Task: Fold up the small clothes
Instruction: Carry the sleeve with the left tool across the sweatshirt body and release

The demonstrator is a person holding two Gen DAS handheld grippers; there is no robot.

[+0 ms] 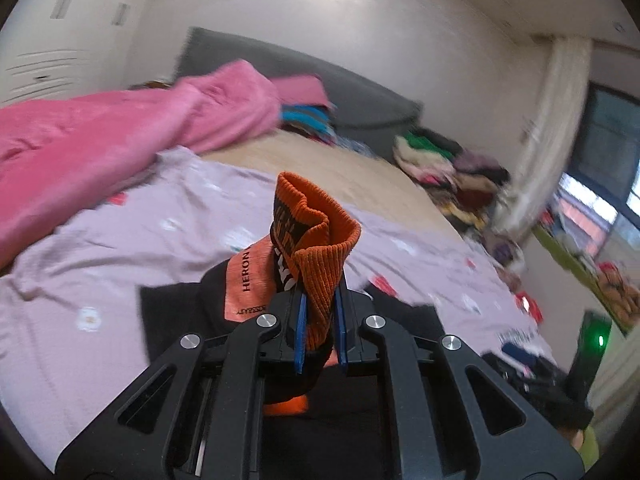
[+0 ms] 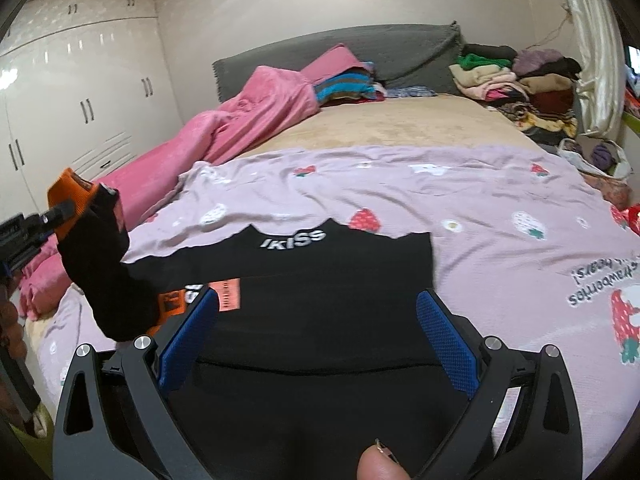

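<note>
A fingertip pokes up at the bottom edge of the right wrist view, just behind the right gripper, whose blue-padded fingers stand wide apart with nothing between them, hanging over the small black sweatshirt with white lettering and orange ribbed cuffs. That garment lies spread on the lilac strawberry-print sheet covering the near part of the bed, its body flat and its neckline edge toward the headboard. Its one sleeve is lifted off the sheet on the left side: the left gripper has its blue pads clamped on the orange ribbed cuff, which sticks up crumpled above the fingertips. From the right wrist view the same raised sleeve rises from the garment's left shoulder. A rumpled pink fleece blanket lies along the left of the bed, and a heap of mixed folded clothes sits at the far right corner by the grey headboard
</note>
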